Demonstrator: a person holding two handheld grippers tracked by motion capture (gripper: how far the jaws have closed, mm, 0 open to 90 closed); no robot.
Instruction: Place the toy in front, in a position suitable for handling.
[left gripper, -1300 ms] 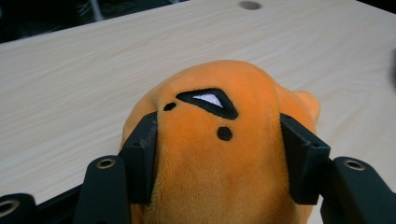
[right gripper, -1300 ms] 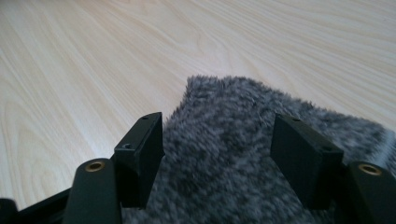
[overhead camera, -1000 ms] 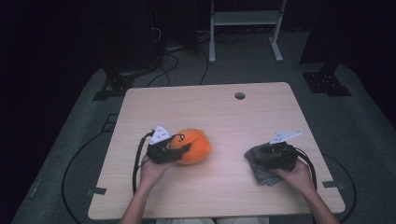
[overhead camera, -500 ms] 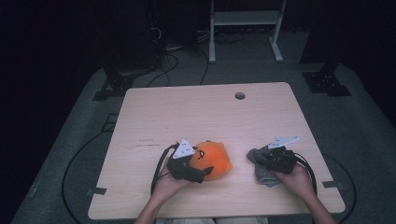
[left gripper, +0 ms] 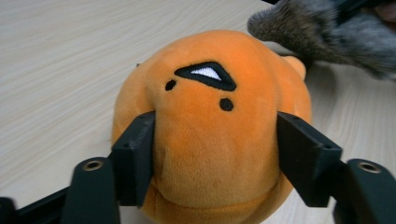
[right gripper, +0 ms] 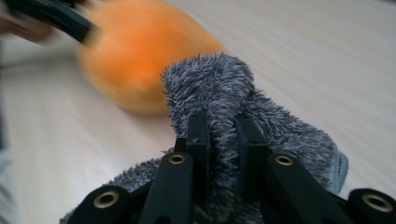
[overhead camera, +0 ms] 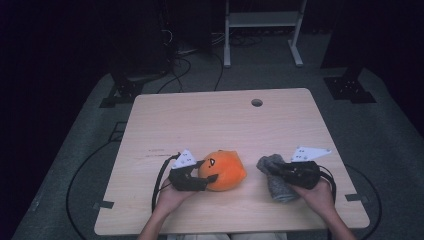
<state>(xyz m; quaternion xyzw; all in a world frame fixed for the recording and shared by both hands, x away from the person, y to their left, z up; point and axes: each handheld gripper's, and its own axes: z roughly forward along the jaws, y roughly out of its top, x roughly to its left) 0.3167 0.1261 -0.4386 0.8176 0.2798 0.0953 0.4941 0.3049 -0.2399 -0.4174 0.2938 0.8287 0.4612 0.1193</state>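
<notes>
An orange plush toy (overhead camera: 225,170) with a stitched face lies on the wooden table (overhead camera: 210,120) near the front. My left gripper (overhead camera: 209,170) reaches it from the left. Its jaws have just been closing, and in the left gripper view (left gripper: 215,154) the pads press into both sides of the plush (left gripper: 210,107). To the right lies a grey fuzzy cloth (overhead camera: 277,187). My right gripper (overhead camera: 274,171) comes at it from the right. Those jaws have also just been closing and now pinch a raised fold of the cloth (right gripper: 210,88) between them (right gripper: 223,140).
The two toys lie a short gap apart, the plush (right gripper: 140,51) just beyond the cloth in the right gripper view. A round cable hole (overhead camera: 256,102) sits near the table's far edge. Cables, stands and a white frame stand on the dark floor behind.
The plush and my left gripper have shifted right and nearer the front edge, closer to the cloth. The left jaws now clamp the plush. The right jaws have closed on the grey cloth.
</notes>
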